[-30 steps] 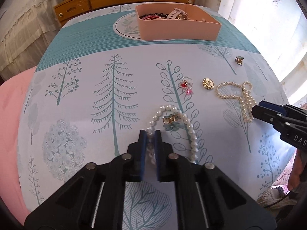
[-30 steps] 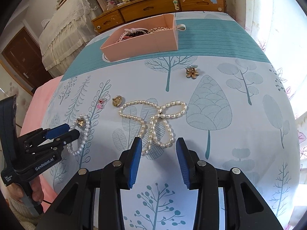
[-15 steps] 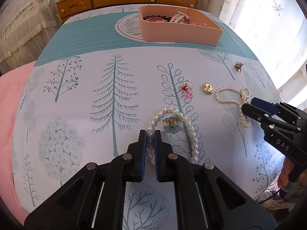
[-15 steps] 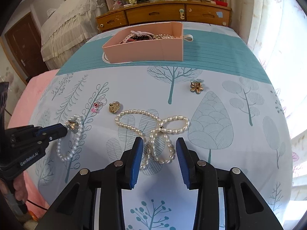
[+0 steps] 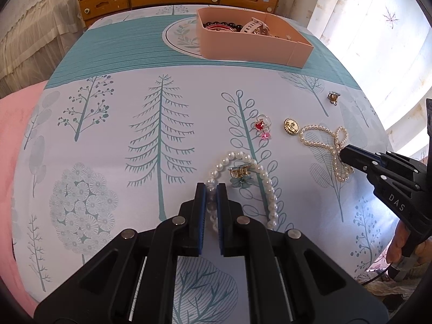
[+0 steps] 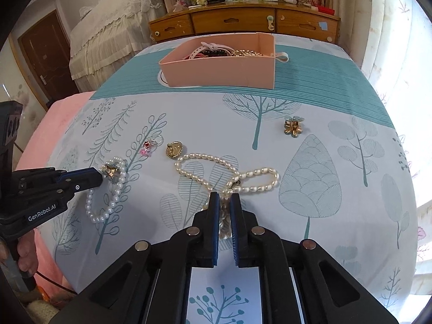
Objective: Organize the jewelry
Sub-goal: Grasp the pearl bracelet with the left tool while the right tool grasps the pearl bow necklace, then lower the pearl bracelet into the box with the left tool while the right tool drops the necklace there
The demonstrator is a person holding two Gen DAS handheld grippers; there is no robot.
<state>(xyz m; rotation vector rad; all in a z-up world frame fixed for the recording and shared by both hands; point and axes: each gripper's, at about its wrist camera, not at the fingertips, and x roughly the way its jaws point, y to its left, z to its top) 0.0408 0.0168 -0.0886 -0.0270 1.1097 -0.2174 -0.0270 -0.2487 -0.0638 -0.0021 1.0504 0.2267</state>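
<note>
My left gripper [image 5: 211, 189] is shut on the near side of a round-pearl bracelet [image 5: 266, 183] with a blue flower charm, lying on the tree-print cloth. It also shows in the right wrist view [image 6: 118, 189]. My right gripper [image 6: 224, 198] is shut on the near loops of a long pearl necklace [image 6: 205, 160], which also shows in the left wrist view [image 5: 321, 140]. A pink box [image 5: 243, 46] with several pieces of jewelry stands at the far side; it also shows in the right wrist view [image 6: 218, 71].
Loose on the cloth: red and pink rings [image 5: 262, 128], a gold round brooch [image 5: 291, 127], a small gold clip [image 5: 333, 97]. A wooden dresser [image 6: 243, 23] stands beyond the table. Curtains hang to the right. A pink cushion [image 5: 16, 124] lies at the left edge.
My right gripper has moved forward and closed on the pearl necklace. My left gripper stays shut on the bracelet, and its view has shifted slightly.
</note>
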